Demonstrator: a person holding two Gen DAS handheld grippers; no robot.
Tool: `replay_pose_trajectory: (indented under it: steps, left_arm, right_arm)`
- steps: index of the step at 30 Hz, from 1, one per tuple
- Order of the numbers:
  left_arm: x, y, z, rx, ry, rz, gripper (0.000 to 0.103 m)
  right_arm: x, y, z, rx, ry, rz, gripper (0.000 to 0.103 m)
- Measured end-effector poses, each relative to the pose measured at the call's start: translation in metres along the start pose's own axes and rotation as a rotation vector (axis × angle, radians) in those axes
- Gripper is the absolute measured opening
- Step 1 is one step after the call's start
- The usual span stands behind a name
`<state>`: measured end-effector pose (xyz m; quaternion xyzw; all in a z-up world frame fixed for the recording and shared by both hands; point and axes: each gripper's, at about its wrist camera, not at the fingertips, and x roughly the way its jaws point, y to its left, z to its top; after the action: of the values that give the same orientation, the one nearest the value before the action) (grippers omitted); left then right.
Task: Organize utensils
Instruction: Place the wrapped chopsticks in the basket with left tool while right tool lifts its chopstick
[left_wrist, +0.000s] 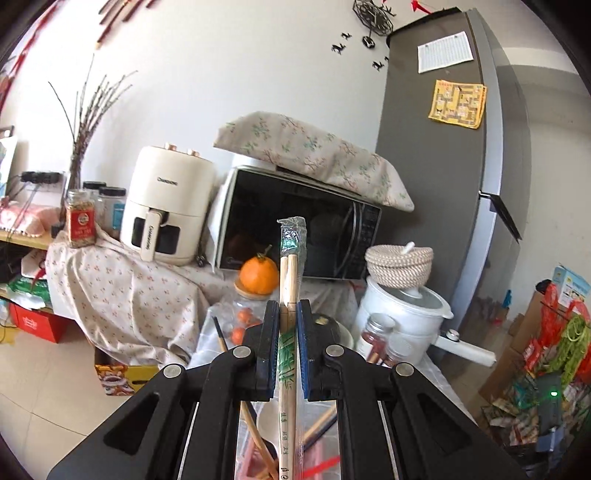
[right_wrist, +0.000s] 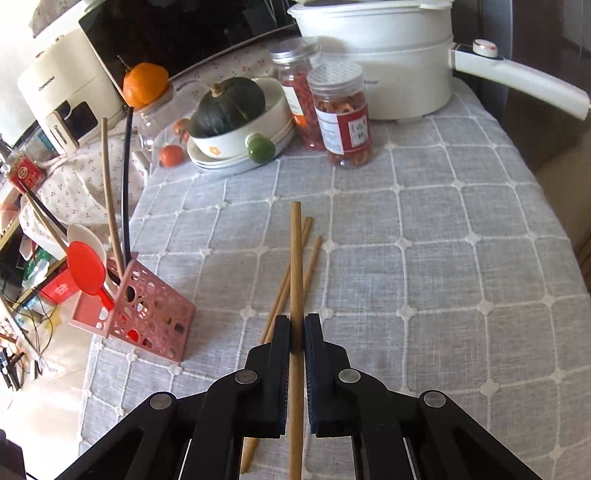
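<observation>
The left tongs (left_wrist: 287, 314) are clamped on a wrapped pair of chopsticks (left_wrist: 289, 273), still in their clear sleeve with green print. The pair stands nearly upright, its sleeve tip reaching in front of the microwave (left_wrist: 295, 221). Below these tongs I can just see a spoon (left_wrist: 267, 421) and loose sticks, partly hidden by the tong arms.

The right tongs (right_wrist: 296, 332) grip a single chopstick (right_wrist: 296, 258), which runs straight ahead between the jaws and points along the bench (right_wrist: 443, 240) toward the bowl (right_wrist: 240, 136) with the squash (right_wrist: 229, 103). It is raised over three more bare sticks (right_wrist: 284, 291) that lie flat on the grey checked cloth, fanned out slightly and crossing under it.

To the left, near the bench edge, stands the pink holder (right_wrist: 155, 317), a perforated basket. It already has a red spoon (right_wrist: 86, 273), a white spoon (right_wrist: 86, 234), a brown stick (right_wrist: 110, 199) and a black stick (right_wrist: 126, 184) leaning out of it.

Farther back sit two jars (right_wrist: 343, 118) of red stuff, side by side, just in front of the white pot (right_wrist: 388, 55) with its long handle. An orange (right_wrist: 144, 83) rests on a jar lid beside the bowl, and the air fryer (right_wrist: 59, 96) is beyond the bench on the left
</observation>
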<state>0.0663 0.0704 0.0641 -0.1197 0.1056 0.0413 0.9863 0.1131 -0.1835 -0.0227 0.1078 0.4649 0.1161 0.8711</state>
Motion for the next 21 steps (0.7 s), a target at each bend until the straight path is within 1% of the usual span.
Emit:
replay_pose_trajectory:
  steps: [4, 7, 12, 19, 21]
  left_arm:
    - [0.020, 0.001, -0.010, 0.023, -0.023, 0.052, 0.010]
    - [0.032, -0.003, -0.015, 0.043, -0.036, 0.067, 0.010]
    - [0.041, -0.010, -0.023, 0.087, -0.081, 0.093, 0.010]
    - [0.057, -0.002, -0.044, 0.089, 0.006, 0.100, 0.011]
    - [0.058, -0.001, -0.046, 0.081, 0.060, 0.092, 0.011]
  right_arm:
    - [-0.004, 0.000, 0.000, 0.002, -0.020, 0.012, 0.006]
    - [-0.003, -0.001, 0.000, 0.004, -0.023, 0.014, 0.006]
    - [-0.002, -0.001, -0.001, 0.007, -0.027, 0.011, 0.006]
    - [-0.008, -0.001, 0.000, 0.014, -0.060, 0.016, 0.006]
    - [-0.015, 0.001, 0.001, 0.015, -0.082, 0.023, 0.006]
